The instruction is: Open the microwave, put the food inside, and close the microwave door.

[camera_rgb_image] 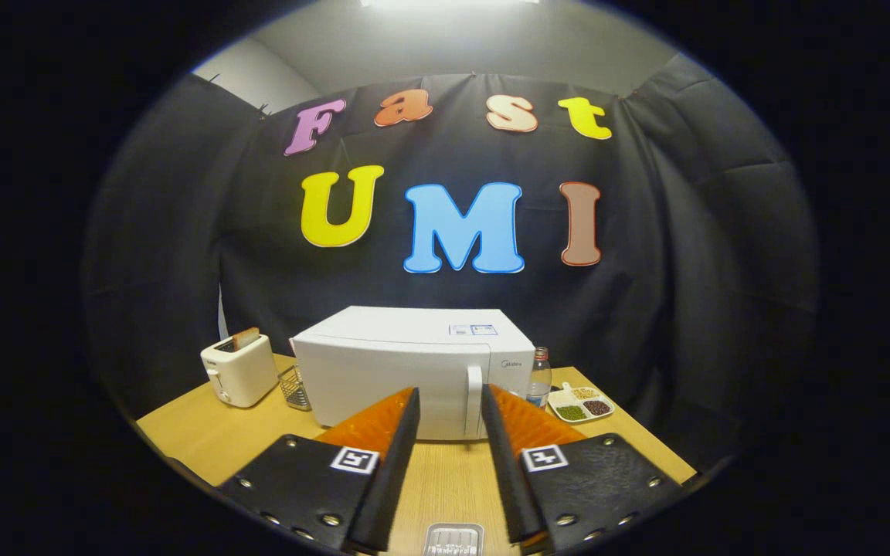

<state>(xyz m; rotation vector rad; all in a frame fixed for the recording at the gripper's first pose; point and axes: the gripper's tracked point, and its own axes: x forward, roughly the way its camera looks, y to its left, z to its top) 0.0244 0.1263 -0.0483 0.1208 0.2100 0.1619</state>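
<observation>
- Our gripper (450,398) hangs above the table (205,440) with its fingers spread apart, nothing between them, pinching nothing.
- Straight ahead through the gap we see the microwave (414,371); its door handle (474,401) sits just beyond the fingertips, a touch nearer the right finger than the left.
- The handle is a vertical bar, long axis upright, on the right side of the door, so we judge the coming grab needs the fingers to straddle it sideways, then pull toward us.
- Microwave looks like a white box, door shut flat, control panel to the right of the handle, a small sticker on top.
- Food: a divided tray (580,404) holding green, brown and pale grains lies on the table right of the microwave, well off to the right of the fingers.
- A water bottle (539,377) stands between the tray and the microwave side.
- Left of the microwave: a small wire rack (294,388), then a toaster (238,372) with a slice sticking out.
- Just below the fingers, near the table edge, a small metal-looking piece (453,538); we cannot tell what it is.
- Our call: task at its start, door not yet opened.
</observation>
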